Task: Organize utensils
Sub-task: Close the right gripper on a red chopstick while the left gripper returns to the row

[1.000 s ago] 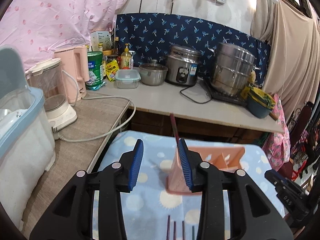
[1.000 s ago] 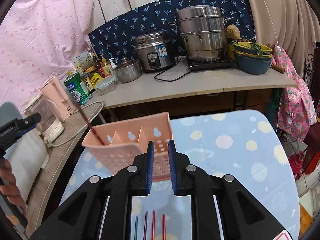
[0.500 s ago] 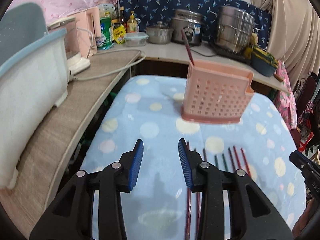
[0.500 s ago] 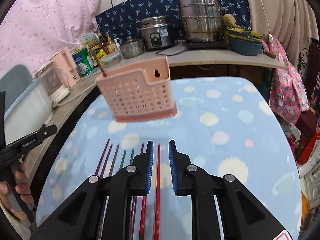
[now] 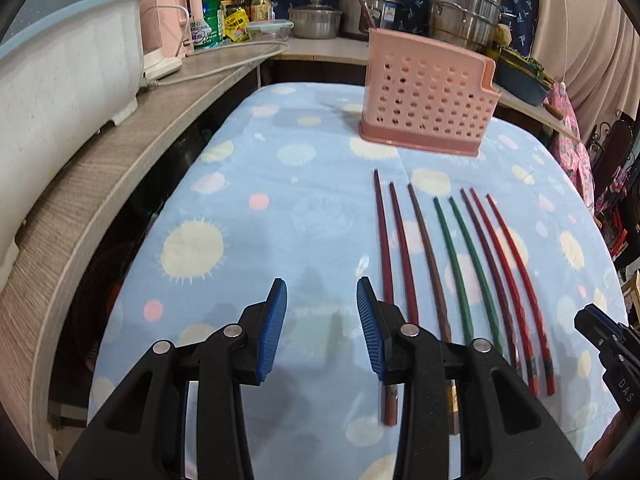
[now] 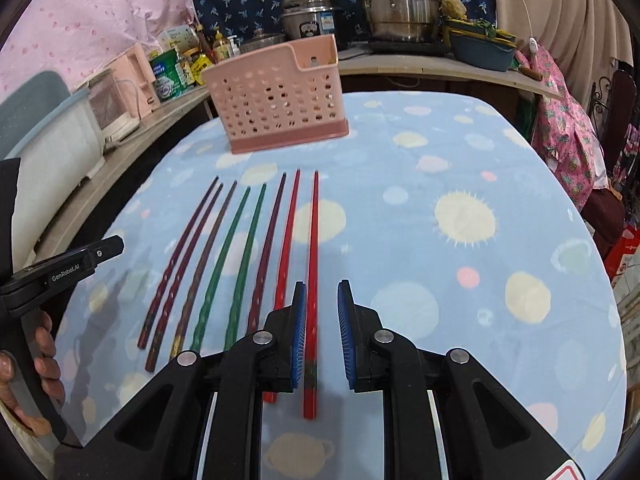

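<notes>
1. Both grippers have pulled back from the pink holder (image 5: pixel 430 100) since a second ago: then they were right at it, and now it stands well off at the far end of the counter (image 6: pixel 460 208), with a full row of chopsticks in view.
2. One dark chopstick (image 5: pixel 362 4) stands upright in the holder's left end; eight more lie side by side on the blue spotted cloth between holder and grippers.
3. Left gripper (image 5: pixel 321 330) hovers over bare cloth just left of the row, jaws wide apart and holding nothing.
4. Right gripper (image 6: pixel 321 334) has its jaws parted a little, straddling the thick end of the outermost red chopstick (image 6: pixel 313 264); the left pad looks to be touching or just beside it, though contact is hard to judge.
5. Judged step: picking the next stick. Closing squarely on the red one and lifting it clear of its red neighbour (image 6: pixel 288 236) is what the move calls for.
6. Row by colour: three dark maroon, two green (image 6: pixel 230 256), one purple-maroon, two red; slim, tapered, glossy, likely slippery.
</notes>
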Motion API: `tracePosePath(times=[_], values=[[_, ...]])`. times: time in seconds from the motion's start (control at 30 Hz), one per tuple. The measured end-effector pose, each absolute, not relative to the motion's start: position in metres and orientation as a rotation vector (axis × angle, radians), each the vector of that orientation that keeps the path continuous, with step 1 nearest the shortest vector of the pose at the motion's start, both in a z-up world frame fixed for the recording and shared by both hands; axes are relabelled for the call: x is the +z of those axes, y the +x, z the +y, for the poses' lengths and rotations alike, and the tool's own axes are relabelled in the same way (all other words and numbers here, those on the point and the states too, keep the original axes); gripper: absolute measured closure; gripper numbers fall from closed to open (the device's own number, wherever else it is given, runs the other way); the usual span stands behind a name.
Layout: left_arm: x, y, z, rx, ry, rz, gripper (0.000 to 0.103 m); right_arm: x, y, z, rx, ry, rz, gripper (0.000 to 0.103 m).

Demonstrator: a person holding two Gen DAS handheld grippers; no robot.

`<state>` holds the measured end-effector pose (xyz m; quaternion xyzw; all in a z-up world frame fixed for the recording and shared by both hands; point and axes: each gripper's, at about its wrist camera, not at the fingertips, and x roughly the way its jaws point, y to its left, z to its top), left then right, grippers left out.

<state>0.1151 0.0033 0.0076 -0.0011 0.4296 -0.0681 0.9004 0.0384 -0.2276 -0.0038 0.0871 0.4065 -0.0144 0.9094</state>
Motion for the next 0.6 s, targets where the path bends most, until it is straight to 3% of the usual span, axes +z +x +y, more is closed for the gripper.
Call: tracePosePath(times=[0.6], values=[[-0.01, 0.088, 0.001, -0.167, -0.006, 0.938, 0.068, -0.03, 0.021, -0.214, -0.026, 0.186, 0.89, 0.087]])
